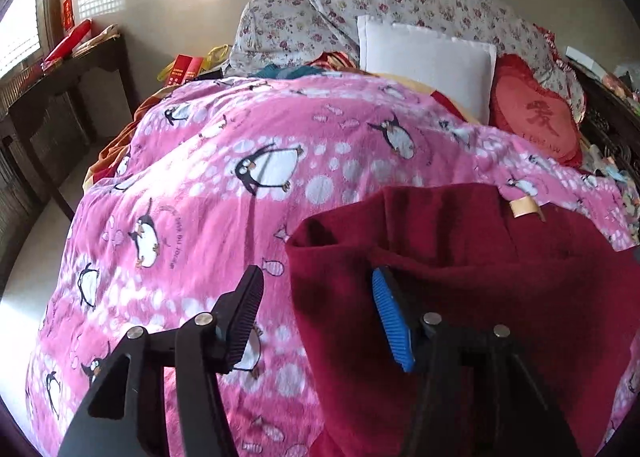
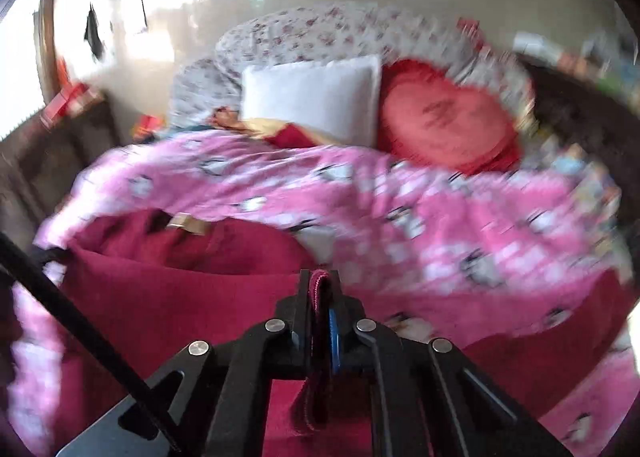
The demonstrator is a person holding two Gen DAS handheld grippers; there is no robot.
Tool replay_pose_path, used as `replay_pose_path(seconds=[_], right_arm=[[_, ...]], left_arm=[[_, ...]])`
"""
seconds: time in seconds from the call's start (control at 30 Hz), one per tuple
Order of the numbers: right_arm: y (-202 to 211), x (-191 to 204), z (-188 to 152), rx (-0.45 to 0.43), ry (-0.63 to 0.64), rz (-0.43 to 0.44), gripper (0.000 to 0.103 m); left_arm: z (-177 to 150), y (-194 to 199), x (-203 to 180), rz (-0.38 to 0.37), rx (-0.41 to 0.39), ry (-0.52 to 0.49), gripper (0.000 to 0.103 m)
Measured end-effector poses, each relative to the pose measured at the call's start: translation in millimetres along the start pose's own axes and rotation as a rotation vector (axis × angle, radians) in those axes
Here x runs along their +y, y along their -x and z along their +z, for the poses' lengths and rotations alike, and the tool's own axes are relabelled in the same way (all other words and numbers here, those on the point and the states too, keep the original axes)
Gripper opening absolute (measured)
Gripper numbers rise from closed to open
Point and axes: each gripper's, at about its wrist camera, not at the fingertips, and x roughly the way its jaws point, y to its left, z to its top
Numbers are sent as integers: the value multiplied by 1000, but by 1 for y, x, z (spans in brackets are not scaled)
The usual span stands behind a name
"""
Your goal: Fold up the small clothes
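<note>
Gaping wide over the pink penguin blanket (image 1: 224, 185), the left gripper (image 1: 316, 321) is straddling the dark red garment's (image 1: 440, 257) edge without gripping it, while the right gripper (image 2: 322, 297) is pinching a garment fold shut between its fingers.

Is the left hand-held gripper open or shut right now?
Open. The left hand-held gripper shows a wide gap between its fingers, straddling the dark red garment's edge, unclamped.
</note>
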Motion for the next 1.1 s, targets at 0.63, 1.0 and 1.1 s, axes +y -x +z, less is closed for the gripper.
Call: replay_pose_path(seconds=[0.63,1.0,1.1], right_arm=[[5,33,-51,93,129,-21,39],[45,-27,-39,14,-97,-54,43],[41,-24,-50,36,-93,42,43]], left_arm=[[-68,26,-15,-32,33,-91,74],[-71,14,1,1,88,-30,77],[-73,3,1,3,118,-26,78]])
